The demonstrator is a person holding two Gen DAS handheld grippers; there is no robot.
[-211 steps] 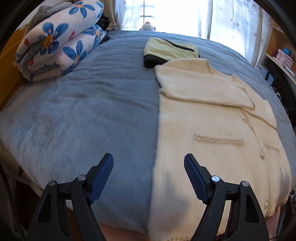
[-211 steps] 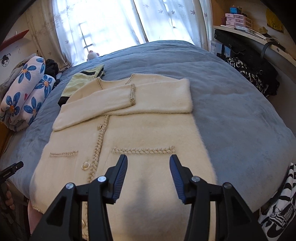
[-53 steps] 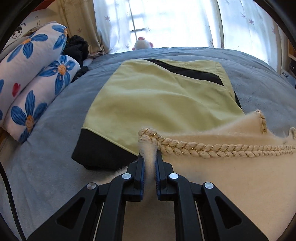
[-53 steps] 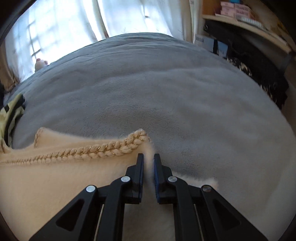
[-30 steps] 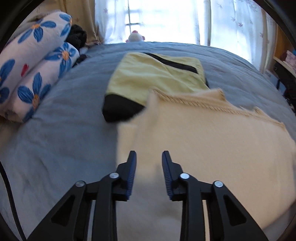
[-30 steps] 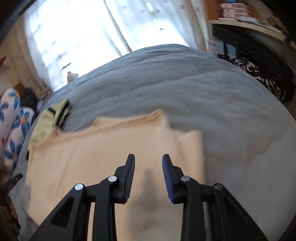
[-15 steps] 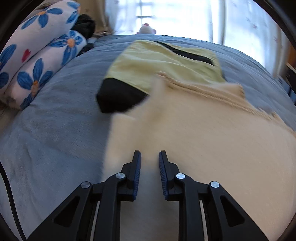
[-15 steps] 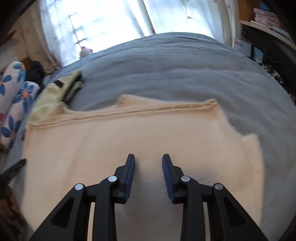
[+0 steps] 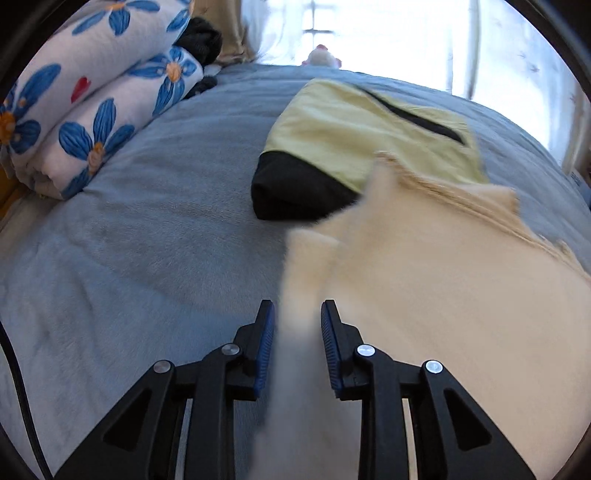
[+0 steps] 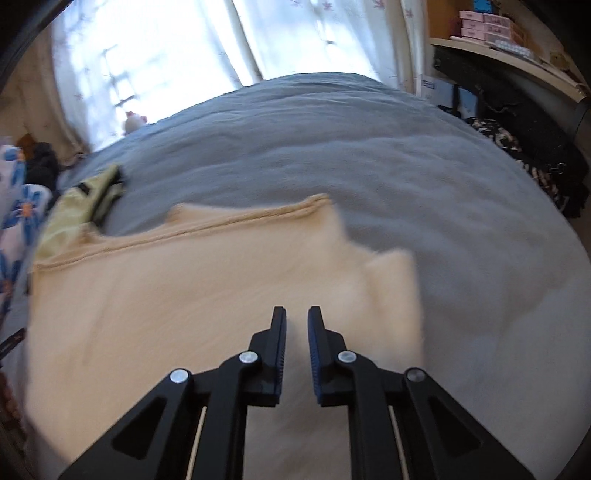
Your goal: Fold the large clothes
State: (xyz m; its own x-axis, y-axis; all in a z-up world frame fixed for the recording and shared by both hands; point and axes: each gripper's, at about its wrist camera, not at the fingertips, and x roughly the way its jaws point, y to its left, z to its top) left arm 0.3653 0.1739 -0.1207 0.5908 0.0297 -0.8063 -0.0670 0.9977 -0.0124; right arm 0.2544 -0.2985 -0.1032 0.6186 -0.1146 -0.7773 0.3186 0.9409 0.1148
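The cream cardigan (image 9: 443,295) lies folded in half on the blue-grey bed (image 9: 147,240), its braided hem at the far edge. My left gripper (image 9: 297,325) is slightly open over the cardigan's left edge, and a blurred strip of cream cloth shows between its fingers. My right gripper (image 10: 296,334) is slightly open and empty above the cardigan (image 10: 184,295), near its right edge. The cardigan's far left corner overlaps a folded yellow and black garment (image 9: 351,147).
Rolled floral bedding (image 9: 85,92) lies at the bed's left side. The yellow garment also shows in the right wrist view (image 10: 77,210). A small plush toy (image 9: 321,57) sits by the bright window. Dark clothes (image 10: 517,147) and a shelf with boxes (image 10: 487,26) stand right of the bed.
Both grippers let go of the hem corners after laying them far, then pulled back. In the last half second the left jaws widened a little and the right jaws narrowed.
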